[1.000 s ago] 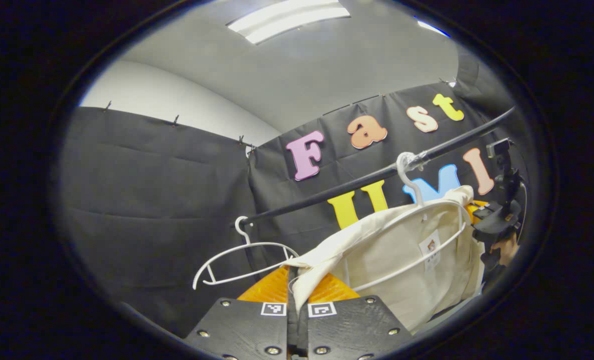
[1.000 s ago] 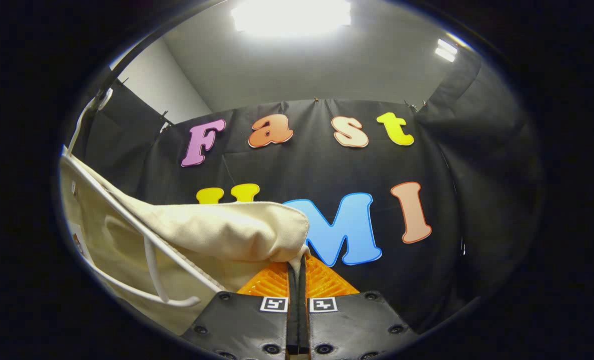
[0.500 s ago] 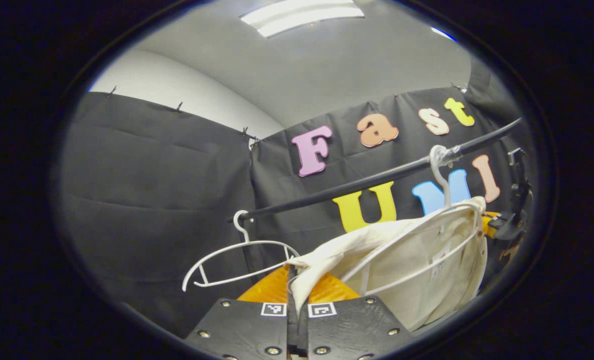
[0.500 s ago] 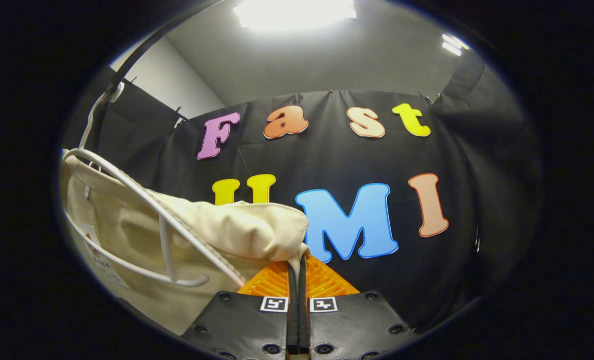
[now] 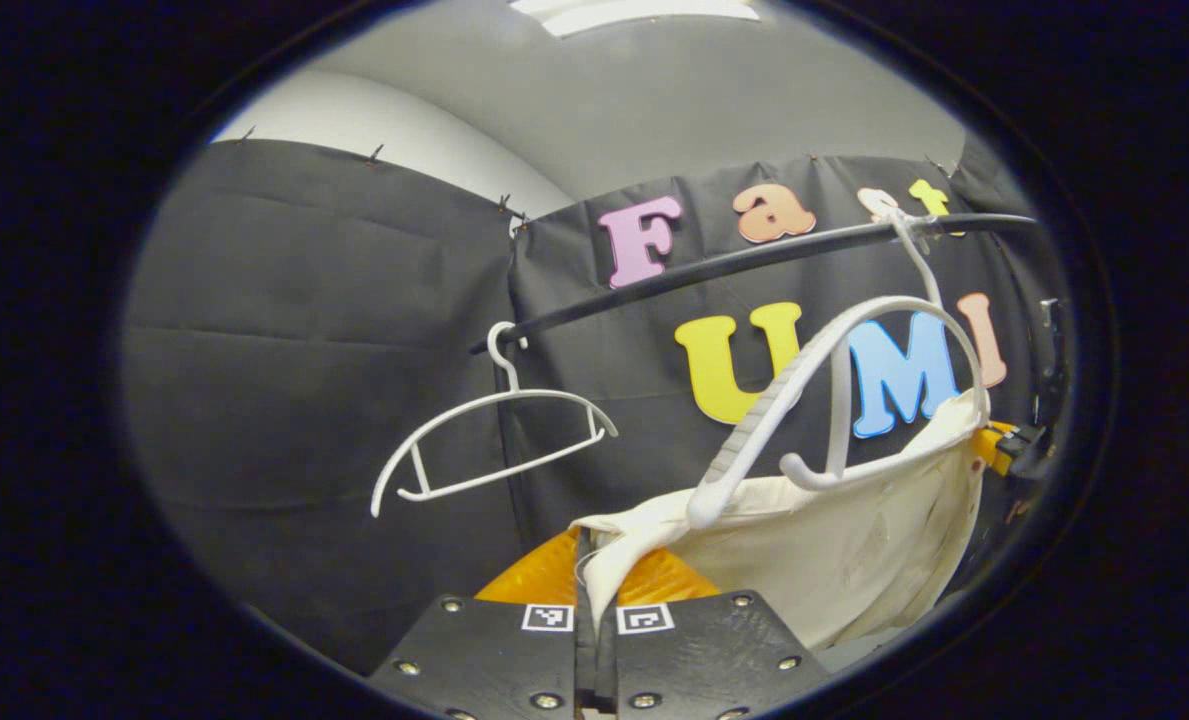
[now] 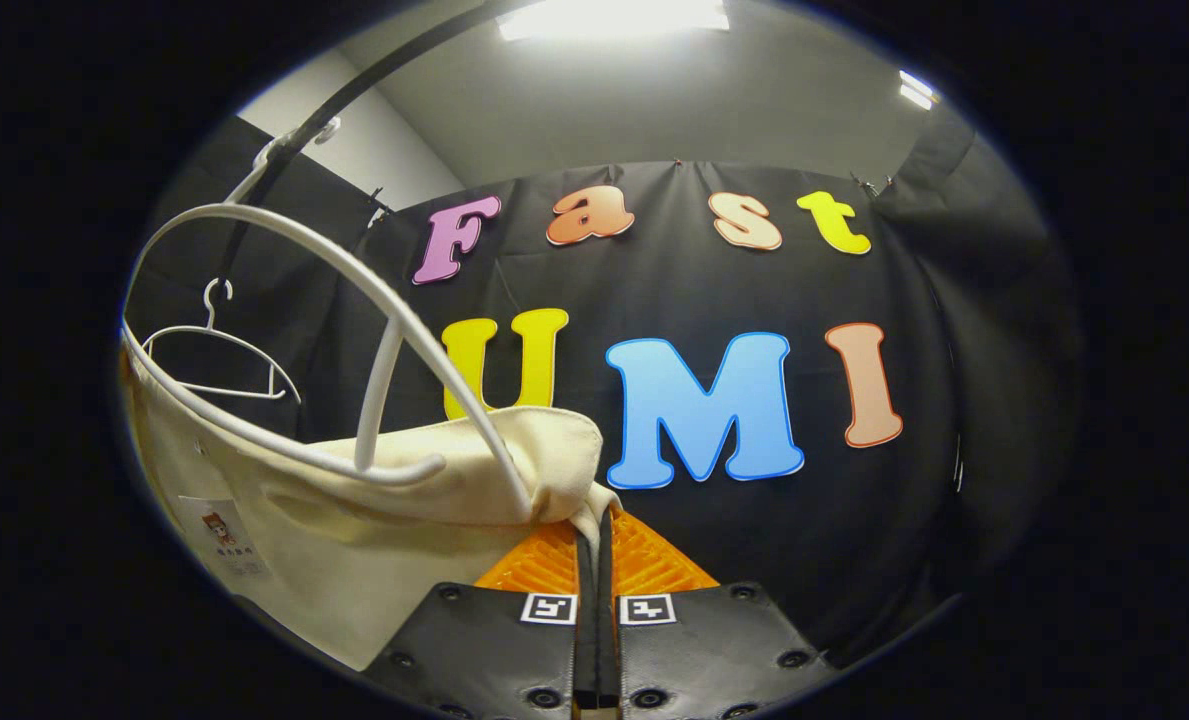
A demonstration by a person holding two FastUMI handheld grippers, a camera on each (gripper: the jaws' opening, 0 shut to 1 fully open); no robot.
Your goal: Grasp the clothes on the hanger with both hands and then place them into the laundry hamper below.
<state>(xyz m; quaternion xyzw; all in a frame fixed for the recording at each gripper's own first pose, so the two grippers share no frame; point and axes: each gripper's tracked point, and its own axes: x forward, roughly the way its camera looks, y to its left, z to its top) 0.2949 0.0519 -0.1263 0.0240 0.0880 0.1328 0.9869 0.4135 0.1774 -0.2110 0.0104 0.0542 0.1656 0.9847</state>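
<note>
Since a second before, the cloth [image 5: 834,540] had slipped down off the hanger [image 5: 834,390], whose white arms now stood bare above it; the hanger still hung on the rail [image 5: 714,268]. An empty hanger [image 5: 494,440] hung to the left. The left tool [image 5: 594,585] stayed pressed together, pinching one corner of the cloth. The right tool [image 6: 594,540] likewise stayed closed on the other corner, the cloth [image 6: 354,540] sagging leftward beneath the hanger [image 6: 354,330].
</note>
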